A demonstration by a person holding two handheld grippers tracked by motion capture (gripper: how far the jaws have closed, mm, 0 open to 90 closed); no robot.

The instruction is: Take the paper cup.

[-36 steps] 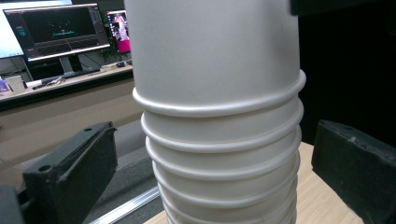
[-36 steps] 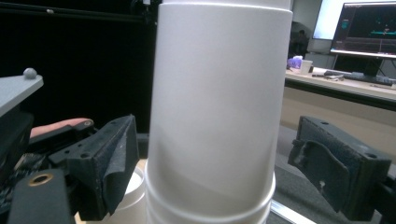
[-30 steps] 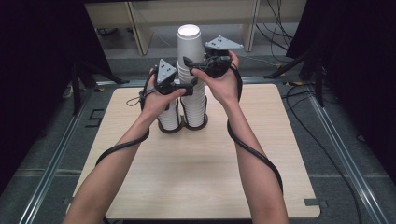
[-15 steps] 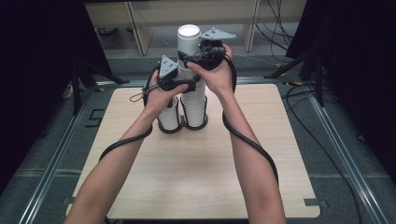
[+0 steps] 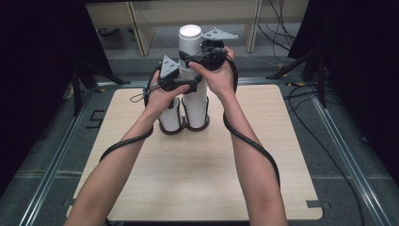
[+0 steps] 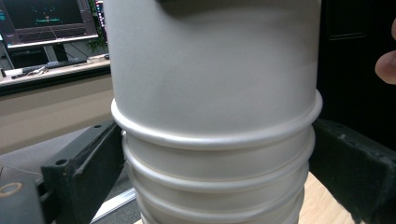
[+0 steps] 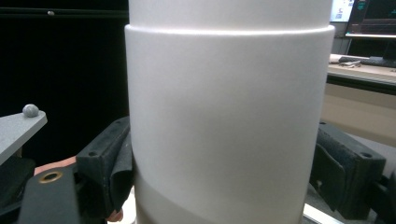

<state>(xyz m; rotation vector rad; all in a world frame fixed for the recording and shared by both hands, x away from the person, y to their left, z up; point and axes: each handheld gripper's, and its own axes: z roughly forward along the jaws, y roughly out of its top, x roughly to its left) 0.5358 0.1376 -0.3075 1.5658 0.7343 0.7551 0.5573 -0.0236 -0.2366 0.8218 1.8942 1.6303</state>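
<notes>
Two stacks of white paper cups stand side by side on the pale wooden table [image 5: 197,179], toward its far edge, each on a dark round base. The tall stack [image 5: 194,80] is on the right and rises well above the short stack [image 5: 170,115] just to its left. The cups are nested mouth down, rims showing as stacked rings, so nothing can be seen inside them; the exact number of cups in either stack cannot be counted.

Both forearms reach forward from the near edge, hands raised level with the tall stack. The left gripper [image 5: 188,84] holds the stack at mid height; its own view shows the ringed rims [image 6: 217,154] between its two black jaws, which press against the sides. The right gripper [image 5: 190,59] sits higher, near the top cup [image 7: 231,121]. Its jaws have just been closing, and in its view the left pad touches the cup's smooth wall while the right jaw stands close beside it.
</notes>
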